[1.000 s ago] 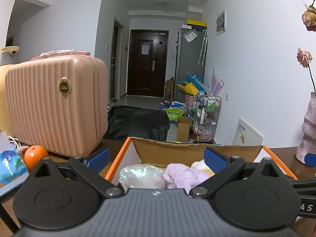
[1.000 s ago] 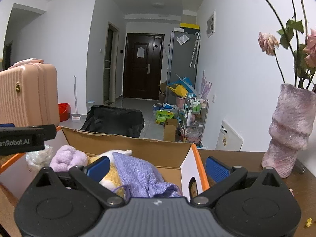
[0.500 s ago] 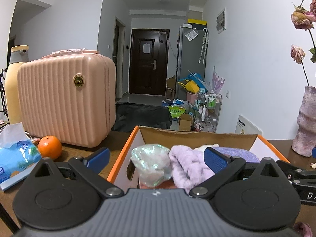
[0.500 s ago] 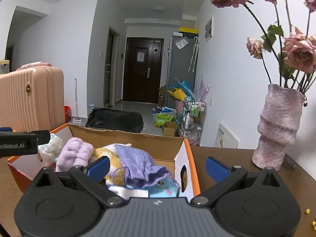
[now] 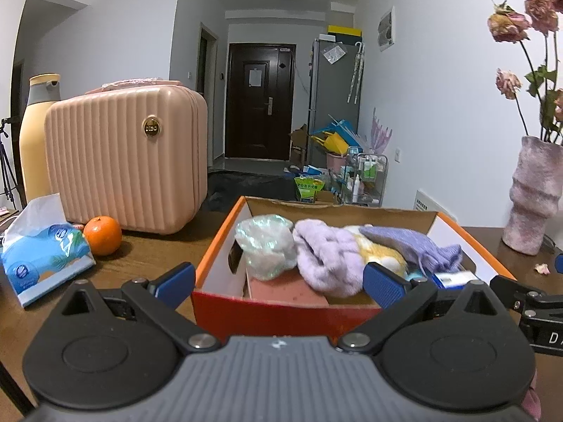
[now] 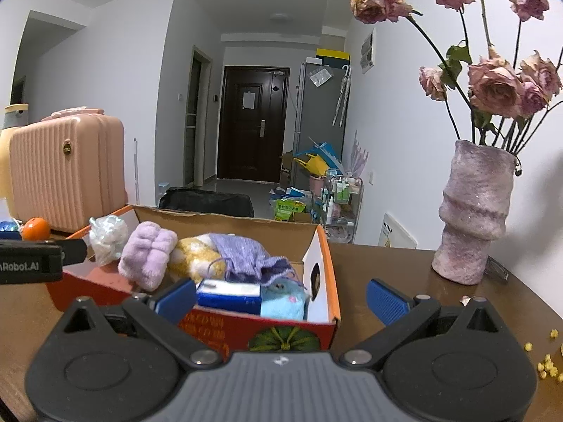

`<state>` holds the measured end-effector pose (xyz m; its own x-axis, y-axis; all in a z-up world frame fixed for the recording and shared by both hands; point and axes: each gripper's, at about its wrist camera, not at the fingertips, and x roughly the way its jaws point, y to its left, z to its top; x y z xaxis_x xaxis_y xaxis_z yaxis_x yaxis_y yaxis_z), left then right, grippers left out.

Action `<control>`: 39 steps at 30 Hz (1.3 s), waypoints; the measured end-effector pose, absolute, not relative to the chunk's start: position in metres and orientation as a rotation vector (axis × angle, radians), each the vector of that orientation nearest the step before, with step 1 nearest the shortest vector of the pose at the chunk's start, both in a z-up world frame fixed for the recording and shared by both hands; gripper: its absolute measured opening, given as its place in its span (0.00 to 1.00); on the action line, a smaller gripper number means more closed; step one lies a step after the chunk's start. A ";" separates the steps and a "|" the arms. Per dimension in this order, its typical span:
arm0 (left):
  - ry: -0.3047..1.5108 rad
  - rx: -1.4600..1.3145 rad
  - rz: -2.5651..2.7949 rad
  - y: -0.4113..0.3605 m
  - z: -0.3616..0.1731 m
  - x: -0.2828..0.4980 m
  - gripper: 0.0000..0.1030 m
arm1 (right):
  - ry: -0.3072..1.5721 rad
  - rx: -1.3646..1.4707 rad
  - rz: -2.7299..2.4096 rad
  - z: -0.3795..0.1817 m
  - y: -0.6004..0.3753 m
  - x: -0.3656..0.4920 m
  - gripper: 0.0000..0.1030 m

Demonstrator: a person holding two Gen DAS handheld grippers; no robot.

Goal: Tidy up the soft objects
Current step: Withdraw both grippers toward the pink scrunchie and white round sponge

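Note:
An orange cardboard box (image 5: 214,246) (image 6: 325,256) sits on the brown table, filled with soft things: a crinkled clear bag (image 5: 265,242), a fluffy lilac towel (image 5: 325,255) (image 6: 146,256), a yellow plush toy (image 6: 193,255), a purple knit pouch (image 6: 242,251), a pale blue plush (image 6: 283,302), a blue-and-white pack (image 6: 228,295) and a pink sponge (image 5: 285,286). My left gripper (image 5: 279,281) is open, empty, in front of the box's near wall. My right gripper (image 6: 281,297) is open, empty, at the box's near right corner.
A pink ribbed suitcase (image 5: 126,158), an orange (image 5: 103,230) and a blue tissue pack (image 5: 42,249) stand left of the box. A mauve vase of dried roses (image 6: 471,211) stands on the right. Yellow crumbs (image 6: 547,362) lie at the table's right edge.
Both grippers have drawn back and risen from the box, so its whole front wall and contents now show. Both stayed open and empty.

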<state>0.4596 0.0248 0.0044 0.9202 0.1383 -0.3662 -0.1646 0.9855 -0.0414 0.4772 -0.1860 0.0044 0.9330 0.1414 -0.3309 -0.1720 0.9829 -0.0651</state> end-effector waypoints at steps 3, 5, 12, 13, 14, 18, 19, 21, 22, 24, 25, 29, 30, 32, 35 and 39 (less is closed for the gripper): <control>0.378 -0.067 0.151 0.020 0.003 0.450 1.00 | 0.334 -0.092 0.161 0.003 -0.189 0.466 1.00; 0.383 -0.065 0.148 0.017 0.002 0.443 1.00 | 0.338 -0.092 0.163 0.001 -0.189 0.459 1.00; 0.402 -0.056 0.132 0.010 -0.003 0.421 1.00 | 0.359 -0.105 0.161 -0.007 -0.192 0.435 1.00; 0.406 -0.055 0.130 0.010 -0.004 0.417 1.00 | 0.362 -0.104 0.161 -0.008 -0.193 0.431 1.00; 0.410 -0.054 0.129 0.009 -0.004 0.415 1.00 | 0.364 -0.104 0.160 -0.009 -0.194 0.427 1.00; 0.424 -0.051 0.121 0.006 -0.007 0.402 1.00 | 0.374 -0.109 0.160 -0.013 -0.196 0.414 1.00; 0.428 -0.051 0.119 0.006 -0.007 0.399 1.00 | 0.379 -0.111 0.159 -0.014 -0.197 0.411 1.00; 0.434 -0.052 0.117 0.005 -0.008 0.394 1.00 | 0.385 -0.110 0.159 -0.015 -0.199 0.407 1.00; 0.439 -0.051 0.115 0.005 -0.009 0.391 1.00 | 0.389 -0.108 0.159 -0.016 -0.200 0.404 1.00; 0.447 -0.050 0.113 0.003 -0.010 0.386 1.00 | 0.395 -0.103 0.160 -0.017 -0.202 0.398 1.00; 0.450 -0.049 0.112 0.003 -0.010 0.384 1.00 | 0.397 -0.101 0.160 -0.018 -0.203 0.395 1.00; 0.460 -0.047 0.109 0.001 -0.013 0.374 1.00 | 0.409 -0.094 0.159 -0.020 -0.207 0.385 1.00; 0.463 -0.047 0.109 0.001 -0.013 0.371 1.00 | 0.414 -0.089 0.159 -0.022 -0.208 0.382 1.00; 0.470 -0.047 0.106 0.000 -0.014 0.367 1.00 | 0.424 -0.083 0.161 -0.024 -0.210 0.379 1.00; 0.477 -0.044 0.105 -0.001 -0.016 0.361 1.00 | 0.432 -0.078 0.160 -0.026 -0.213 0.376 1.00; 0.481 -0.044 0.105 -0.001 -0.017 0.358 1.00 | 0.444 -0.067 0.163 -0.028 -0.215 0.376 1.00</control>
